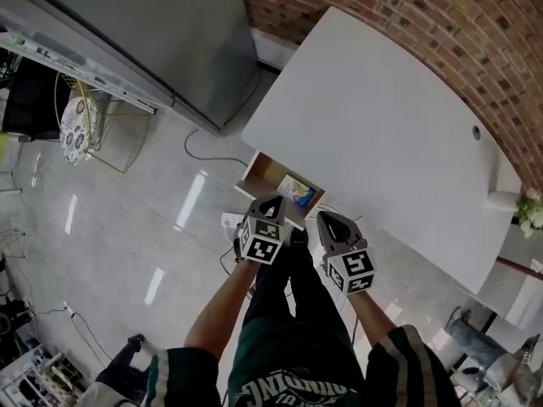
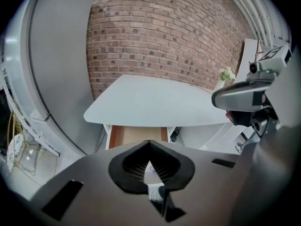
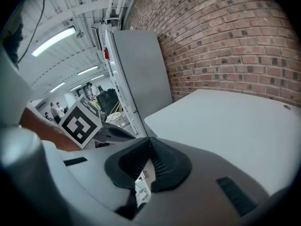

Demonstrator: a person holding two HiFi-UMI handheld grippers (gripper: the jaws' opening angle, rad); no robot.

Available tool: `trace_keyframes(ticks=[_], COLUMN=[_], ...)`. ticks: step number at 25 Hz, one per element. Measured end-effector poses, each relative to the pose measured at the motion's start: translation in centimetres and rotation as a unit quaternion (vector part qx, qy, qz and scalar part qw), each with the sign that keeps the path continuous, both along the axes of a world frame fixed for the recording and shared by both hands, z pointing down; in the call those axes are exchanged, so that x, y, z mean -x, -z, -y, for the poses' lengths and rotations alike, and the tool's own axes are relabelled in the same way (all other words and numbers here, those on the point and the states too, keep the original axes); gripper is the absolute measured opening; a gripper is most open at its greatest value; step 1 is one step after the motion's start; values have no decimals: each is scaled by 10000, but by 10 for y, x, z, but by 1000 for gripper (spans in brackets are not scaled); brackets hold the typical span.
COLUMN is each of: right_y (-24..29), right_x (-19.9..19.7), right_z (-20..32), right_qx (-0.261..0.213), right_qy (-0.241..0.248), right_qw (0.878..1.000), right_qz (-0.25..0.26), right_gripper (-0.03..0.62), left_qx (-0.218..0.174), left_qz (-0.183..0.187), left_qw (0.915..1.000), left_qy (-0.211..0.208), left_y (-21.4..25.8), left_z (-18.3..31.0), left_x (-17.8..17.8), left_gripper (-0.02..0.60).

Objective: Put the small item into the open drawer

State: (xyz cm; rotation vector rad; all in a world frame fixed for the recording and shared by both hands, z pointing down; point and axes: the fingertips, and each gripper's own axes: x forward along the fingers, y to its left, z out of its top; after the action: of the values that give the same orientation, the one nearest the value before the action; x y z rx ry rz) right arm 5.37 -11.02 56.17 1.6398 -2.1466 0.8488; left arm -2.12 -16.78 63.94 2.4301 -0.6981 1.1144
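A wooden drawer stands pulled out from under the near edge of the white table. A small blue-and-white packet lies inside it. My left gripper hovers just in front of the drawer, above it, jaws shut and empty. My right gripper is beside it on the right, also shut with nothing held. In the left gripper view the shut tips point at the drawer under the table. The right gripper view looks past its shut tips across the table top.
A tall grey cabinet stands left of the table and a brick wall runs behind it. On the glossy floor are a cable and a gold wire stand. A small plant sits at the table's right end.
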Motion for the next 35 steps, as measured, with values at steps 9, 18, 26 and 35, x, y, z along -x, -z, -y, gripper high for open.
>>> trace_keyframes(ticks=[9,18,26,35], right_y=[69,124,166,192], right_x=[-8,-24,-29,-33], right_z=[10,29,34,50], right_qx=[-467,-1005,-1441,-1762], right_qy=[-31,21,92,46], right_qw=[9989,9949,9893,9839], right_qz=[72,-60,-204,-287], right_gripper=[25,25,23,24], left_qx=[-463,-1168,-1707,-2003], left_qz=[-340,-681,-1187,-1251], left_qw=[9979,9897,9769,9704], left_qy=[298,474,493,508], left_y=[81,157,229,257], left_z=[11,30,35,50], left_x=[9,4,-3,6], left_gripper=[15,15,15,15])
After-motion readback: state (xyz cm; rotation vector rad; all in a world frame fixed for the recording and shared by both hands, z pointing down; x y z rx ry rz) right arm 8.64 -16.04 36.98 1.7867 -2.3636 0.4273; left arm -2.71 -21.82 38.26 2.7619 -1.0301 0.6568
